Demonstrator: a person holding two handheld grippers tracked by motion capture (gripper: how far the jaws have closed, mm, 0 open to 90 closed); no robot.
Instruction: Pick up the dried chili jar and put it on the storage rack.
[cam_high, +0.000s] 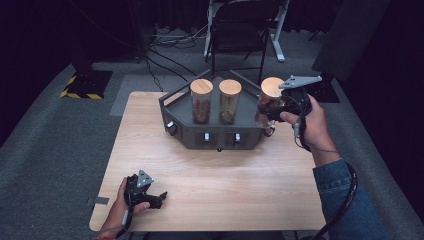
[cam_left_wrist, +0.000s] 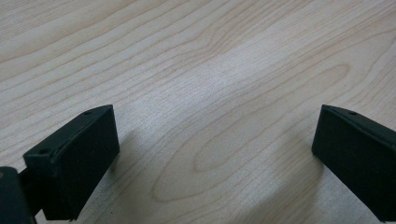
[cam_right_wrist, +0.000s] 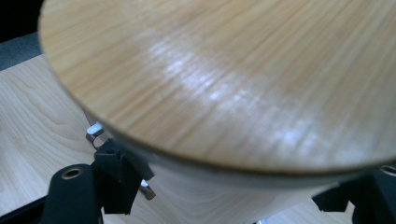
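Your right hand-held gripper (cam_high: 270, 111) is clamped around the glass body of a tall clear jar with a round pale wooden lid (cam_high: 270, 100), and you have that jar lifted at the right end of the dark grey, angular metal tray (cam_high: 216, 134), seemingly just outside its rim and above the table. In the right gripper view the wooden lid (cam_right_wrist: 233, 79) sits right over the jaws, which press on the jar from either side just below it. Two matching wood-lidded jars, one (cam_high: 201, 100) farther from your right hand-held gripper and one (cam_high: 230, 101) nearer, stand upright inside the tray. I judge the step in hand to be carrying this third jar, either out of the tray or into the free spot beside the nearer jar; the pictures do not settle which. Whichever it is, the next move calls for keeping the jar upright, clearing the tray's raised wall, and lowering it until its base sits flat before you loosen the grip. Your left hand-held gripper (cam_high: 155, 199) rests low over the light wooden table (cam_high: 210, 175), well away from the tray, jaws spread wide with nothing between them (cam_left_wrist: 215, 154).
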